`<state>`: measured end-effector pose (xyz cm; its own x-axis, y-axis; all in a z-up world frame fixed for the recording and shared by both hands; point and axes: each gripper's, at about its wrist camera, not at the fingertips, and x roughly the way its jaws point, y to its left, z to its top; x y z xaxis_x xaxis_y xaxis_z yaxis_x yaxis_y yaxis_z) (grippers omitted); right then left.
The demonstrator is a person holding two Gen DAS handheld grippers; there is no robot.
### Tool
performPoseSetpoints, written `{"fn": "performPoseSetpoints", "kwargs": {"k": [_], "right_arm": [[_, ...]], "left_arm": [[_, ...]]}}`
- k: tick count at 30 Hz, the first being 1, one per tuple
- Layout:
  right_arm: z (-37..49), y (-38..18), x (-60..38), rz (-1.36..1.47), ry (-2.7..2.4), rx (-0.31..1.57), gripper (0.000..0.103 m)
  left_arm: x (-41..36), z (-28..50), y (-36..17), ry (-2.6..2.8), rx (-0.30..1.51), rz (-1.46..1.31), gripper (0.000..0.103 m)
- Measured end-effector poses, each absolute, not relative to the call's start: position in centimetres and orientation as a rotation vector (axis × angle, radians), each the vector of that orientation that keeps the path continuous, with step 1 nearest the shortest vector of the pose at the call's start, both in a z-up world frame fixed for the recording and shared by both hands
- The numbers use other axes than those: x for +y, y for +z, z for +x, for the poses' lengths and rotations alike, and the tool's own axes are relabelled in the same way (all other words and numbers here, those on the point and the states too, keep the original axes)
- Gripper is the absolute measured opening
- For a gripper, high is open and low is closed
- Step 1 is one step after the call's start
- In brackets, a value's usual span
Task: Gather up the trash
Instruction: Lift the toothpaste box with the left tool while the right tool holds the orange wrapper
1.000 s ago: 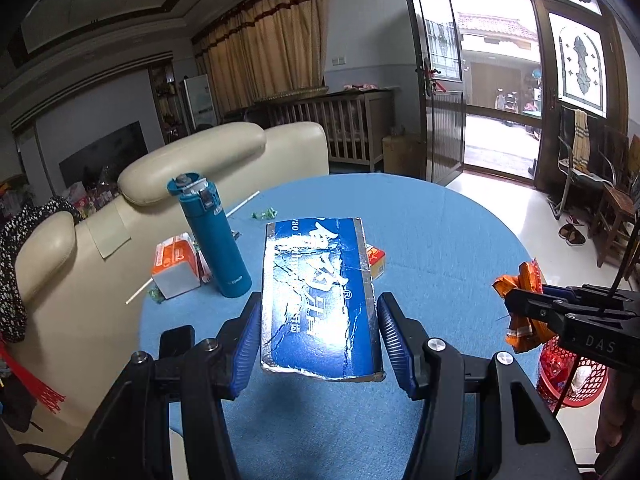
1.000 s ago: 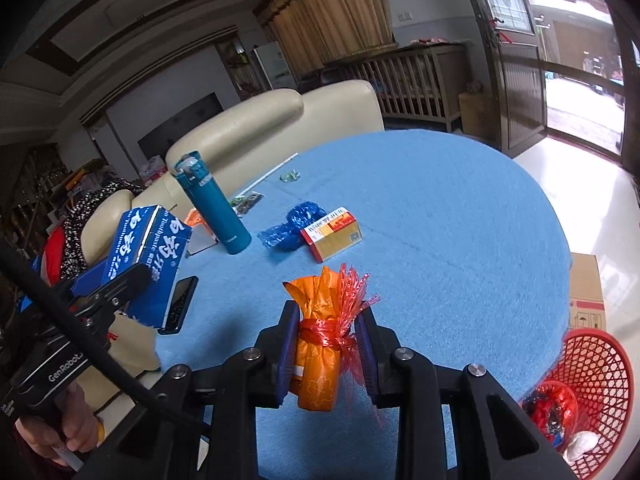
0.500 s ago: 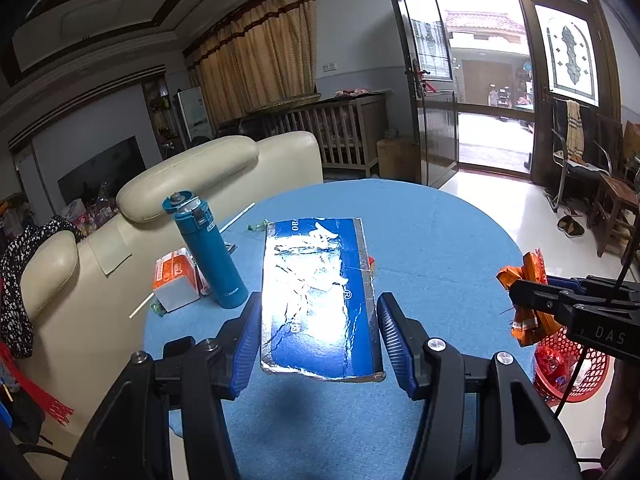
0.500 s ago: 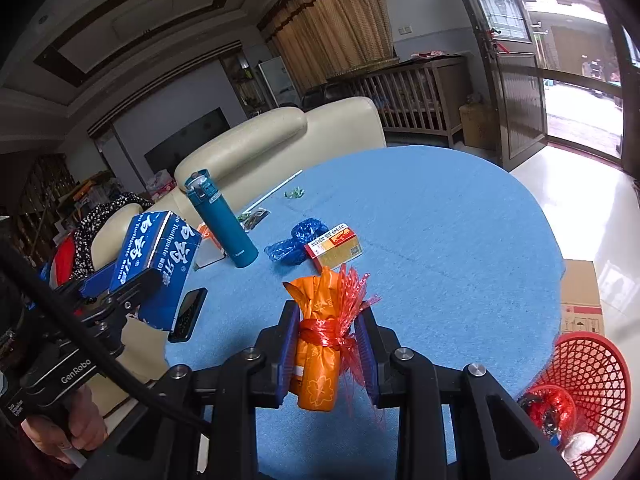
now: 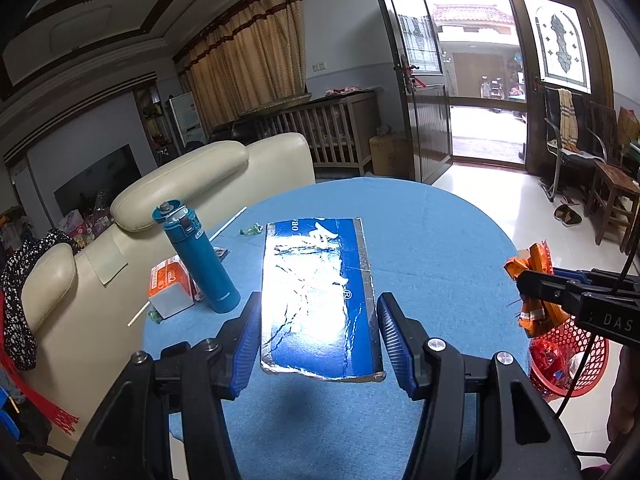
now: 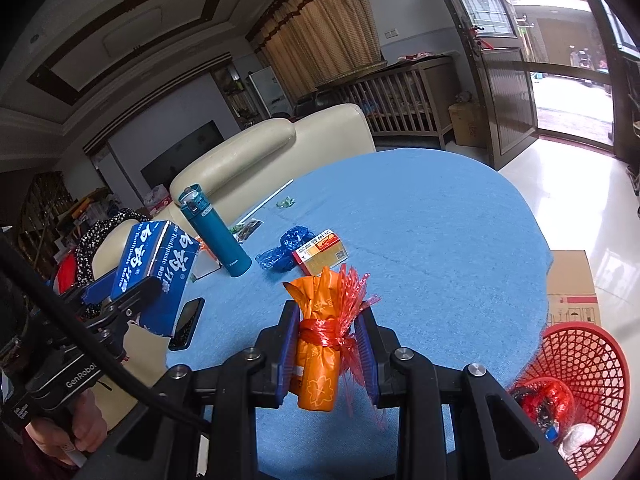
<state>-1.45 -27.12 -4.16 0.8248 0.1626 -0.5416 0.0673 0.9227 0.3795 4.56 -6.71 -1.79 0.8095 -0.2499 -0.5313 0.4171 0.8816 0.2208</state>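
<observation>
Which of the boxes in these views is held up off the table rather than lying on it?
The blue toothpaste box, clamped in the left gripper. The red-and-yellow box and the orange-and-white box both lie on the blue tablecloth.

Both grippers were black frames with ribbed blue pads and silver screw heads. The left gripper [image 6: 132, 300] bore white "GenRobot" lettering and a black cable; the right gripper [image 5: 532, 280] read "DAS".

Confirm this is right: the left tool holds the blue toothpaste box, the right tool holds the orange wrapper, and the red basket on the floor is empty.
Not quite. The red basket already holds trash, as the right wrist view shows. The rest stands: the left tool holds the blue toothpaste box, and the right tool holds the orange wrapper.
</observation>
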Motion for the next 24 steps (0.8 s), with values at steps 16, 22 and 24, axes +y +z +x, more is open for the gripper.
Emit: {"fn": "performPoseSetpoints", "kwargs": {"k": [16, 22, 24], "right_arm": [[-2.4, -4.4, -28.6, 0.443, 0.038, 0.588, 0.03], [-2.8, -4.6, -29.5, 0.463, 0.028, 0.584, 0.03], [-3.0, -4.7, -29.8, 0.47, 0.024, 0.583, 0.03]], "left_arm": [[-8.4, 3.8, -2.1, -0.383, 0.515, 0.377, 0.059], [-9.4, 3.5, -2.3, -0.392, 0.518, 0.396, 0.059], [-9.7, 3.4, -2.4, -0.394, 0.517, 0.403, 0.059]]}}
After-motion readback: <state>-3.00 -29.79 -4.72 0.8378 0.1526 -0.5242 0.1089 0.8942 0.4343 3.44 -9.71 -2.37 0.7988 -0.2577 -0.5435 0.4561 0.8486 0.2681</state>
